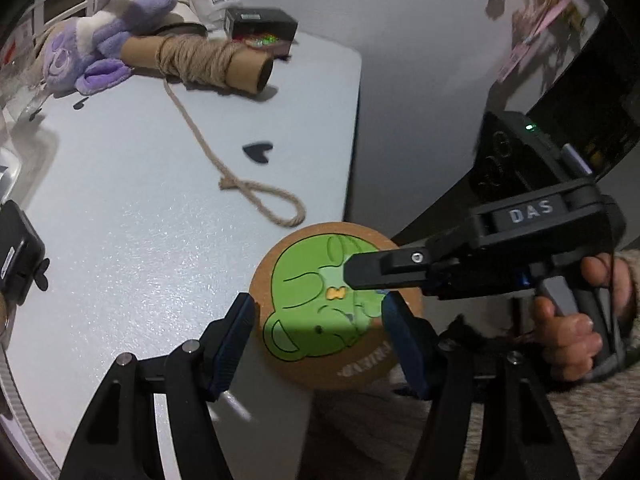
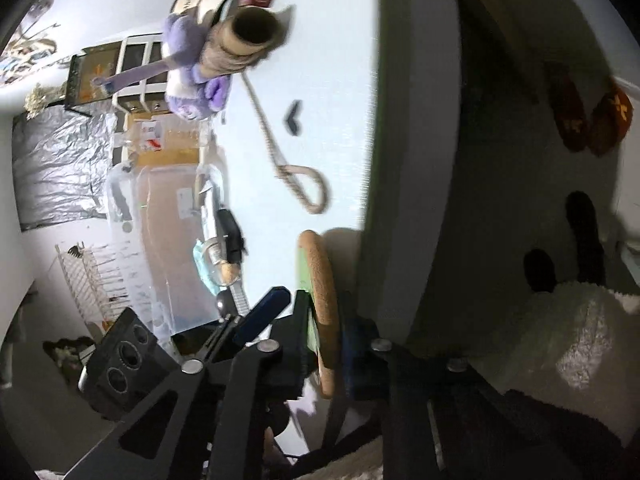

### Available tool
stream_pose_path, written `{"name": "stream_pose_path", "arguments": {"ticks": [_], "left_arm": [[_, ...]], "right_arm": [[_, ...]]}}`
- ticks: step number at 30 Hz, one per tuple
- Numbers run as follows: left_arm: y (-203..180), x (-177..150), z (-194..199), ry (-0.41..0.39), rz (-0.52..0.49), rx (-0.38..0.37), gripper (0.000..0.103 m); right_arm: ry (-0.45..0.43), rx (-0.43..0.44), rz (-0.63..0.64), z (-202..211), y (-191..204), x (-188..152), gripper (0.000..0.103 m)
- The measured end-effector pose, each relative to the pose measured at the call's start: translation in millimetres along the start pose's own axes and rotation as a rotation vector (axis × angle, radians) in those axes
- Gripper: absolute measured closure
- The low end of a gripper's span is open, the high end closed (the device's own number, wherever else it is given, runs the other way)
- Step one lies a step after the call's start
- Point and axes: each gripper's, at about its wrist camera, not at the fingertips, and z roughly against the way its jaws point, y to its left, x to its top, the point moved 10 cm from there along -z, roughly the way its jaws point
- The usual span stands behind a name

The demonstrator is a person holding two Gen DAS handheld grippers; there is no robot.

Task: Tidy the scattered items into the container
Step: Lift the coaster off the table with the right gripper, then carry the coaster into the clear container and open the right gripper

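At the white surface (image 1: 120,200) edge, right tool (image 2: 320,332) is pinching the cork coaster (image 1: 336,304) edgewise, left tool (image 1: 320,336) hanging open; it could slip floorward.

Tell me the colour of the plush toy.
Purple and white plush toy; clearest in left wrist view.

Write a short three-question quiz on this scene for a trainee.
1. True or false: the right gripper is shut on the cork coaster.
2. Which lies nearest the coaster: A) plush toy, B) rope loop, C) black box?
3. Fill in: the rope is wound round a cardboard ____.

Key: 1 true; 2 B; 3 tube.
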Motion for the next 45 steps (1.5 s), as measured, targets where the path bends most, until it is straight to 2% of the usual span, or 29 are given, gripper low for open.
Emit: {"name": "stream_pose_path", "arguments": {"ticks": [3, 7, 14, 17, 21, 25, 26, 28, 31, 35, 42, 45], "left_arm": [[1, 9, 18, -0.042, 0.028, -0.028, 0.038], [6, 27, 46, -0.119, 0.044, -0.017, 0.038], [31, 72, 137, -0.327, 0.105, 0.065, 0.038], [33, 95, 189, -0.442, 0.08, 0.11, 0.038], [42, 122, 250, -0.576, 0.03, 0.221, 0.038], [82, 127, 293, -0.668, 0.121, 0.351, 0.032], [92, 128, 304, -0.691, 0.144, 0.384, 0.028], [112, 129, 326, -0.736, 0.191, 0.449, 0.026], [142, 117, 344, -0.769, 0.289, 0.513, 0.026], [181, 82, 353, -0.765, 0.457, 0.588, 0.026], [217, 26, 359, -0.766, 0.644, 0.686, 0.026], [227, 11, 361, -0.765, 0.689, 0.715, 0.026]], "right_arm": [[0.013, 0.007, 0.02, 6, 17, 0, 0.093], [0.026, 0.04, 0.056, 10, 48, 3, 0.093], [0.054, 0.198, 0.18, 10, 150, 10, 0.093], [0.09, 0.263, 0.253, 5, 200, 9, 0.093], [0.144, 0.33, 0.415, -7, 288, 12, 0.093], [0.174, 0.347, 0.623, -21, 371, 18, 0.093], [0.188, 0.348, 0.676, -29, 394, 21, 0.093], [0.205, 0.323, 0.757, -45, 423, 27, 0.093], [0.218, 0.178, 0.962, -87, 457, 36, 0.093], [0.242, -0.134, 1.312, -159, 470, 42, 0.093], [0.408, -0.586, 1.885, -278, 411, 30, 0.093], [0.454, -0.737, 2.072, -317, 383, 27, 0.094]]}}
